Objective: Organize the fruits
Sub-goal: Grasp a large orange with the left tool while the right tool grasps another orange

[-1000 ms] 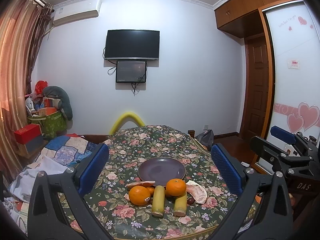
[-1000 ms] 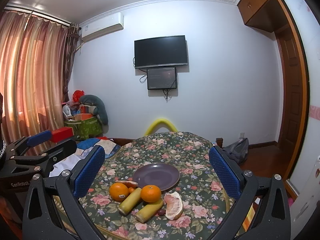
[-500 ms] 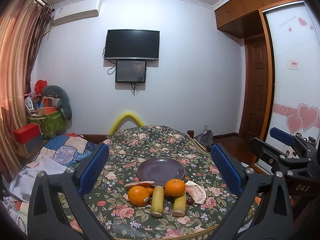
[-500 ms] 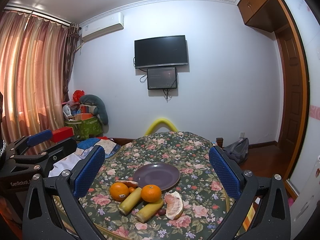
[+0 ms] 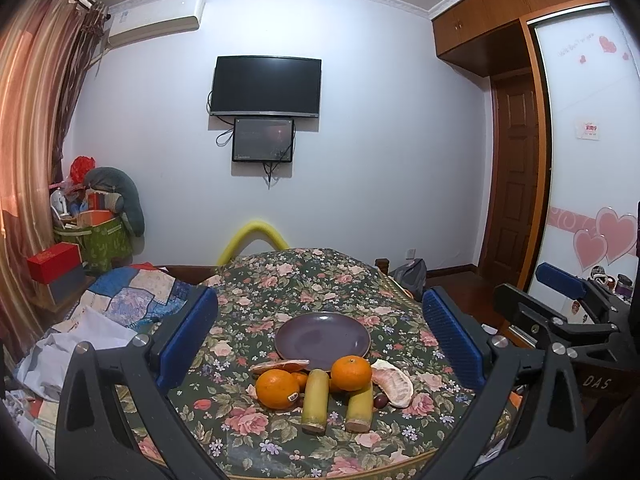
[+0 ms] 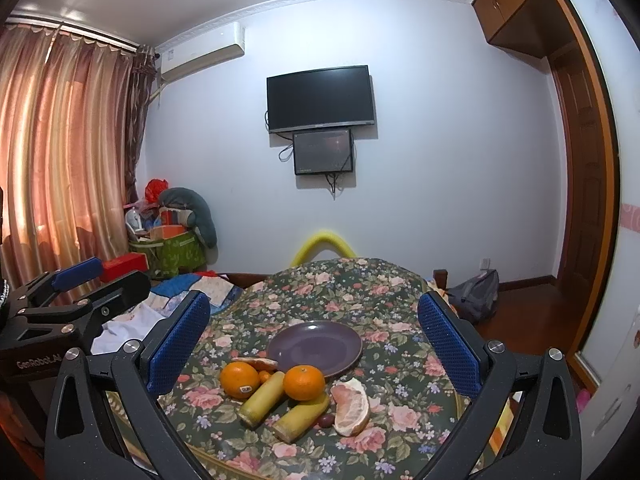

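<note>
Left wrist view shows your left gripper (image 5: 320, 338) held wide open above the floral table (image 5: 280, 280), gripping nothing; your right gripper (image 6: 314, 346) is spread just as wide and empty. Near the table's front edge, just before the bare purple plate (image 5: 322, 338), cluster two glossy oranges (image 5: 277, 388), two yellow-green cane sticks (image 5: 315, 400) and pale pink pomelo wedges (image 5: 393, 383).
</note>
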`<state>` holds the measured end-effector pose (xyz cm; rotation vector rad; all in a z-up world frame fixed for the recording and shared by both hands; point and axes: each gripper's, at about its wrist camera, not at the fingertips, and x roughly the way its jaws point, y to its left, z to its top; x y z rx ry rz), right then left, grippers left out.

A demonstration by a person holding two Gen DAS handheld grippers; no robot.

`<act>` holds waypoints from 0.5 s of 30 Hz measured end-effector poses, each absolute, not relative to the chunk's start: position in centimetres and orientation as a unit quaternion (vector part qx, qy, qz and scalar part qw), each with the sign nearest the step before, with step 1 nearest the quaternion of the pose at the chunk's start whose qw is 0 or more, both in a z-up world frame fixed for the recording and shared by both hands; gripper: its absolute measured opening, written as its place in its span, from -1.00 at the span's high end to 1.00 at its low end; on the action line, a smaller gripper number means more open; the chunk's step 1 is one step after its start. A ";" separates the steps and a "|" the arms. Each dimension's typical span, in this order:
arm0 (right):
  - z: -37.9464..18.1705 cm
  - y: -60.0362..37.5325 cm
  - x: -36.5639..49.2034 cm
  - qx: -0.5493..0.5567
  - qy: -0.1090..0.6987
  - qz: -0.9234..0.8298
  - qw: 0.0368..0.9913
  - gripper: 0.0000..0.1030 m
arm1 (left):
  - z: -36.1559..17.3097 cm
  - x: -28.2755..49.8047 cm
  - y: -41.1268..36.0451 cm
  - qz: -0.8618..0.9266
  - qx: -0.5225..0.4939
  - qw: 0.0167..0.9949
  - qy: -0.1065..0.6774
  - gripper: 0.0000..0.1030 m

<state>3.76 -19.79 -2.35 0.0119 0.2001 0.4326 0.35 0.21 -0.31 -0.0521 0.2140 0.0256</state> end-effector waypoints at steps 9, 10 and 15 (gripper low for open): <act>-4.5 -19.2 6.6 -0.001 0.140 0.207 0.968 -1.00 | -2.5 2.7 1.3 0.027 -0.021 0.990 0.136 -1.00; -4.8 -19.1 7.0 -0.003 0.147 0.209 0.967 -1.00 | -2.6 3.0 1.5 0.030 -0.020 0.990 0.139 -1.00; -6.7 -18.5 9.2 -0.018 0.173 0.198 0.965 -1.00 | -4.4 5.7 3.4 0.034 -0.036 0.983 0.175 -0.87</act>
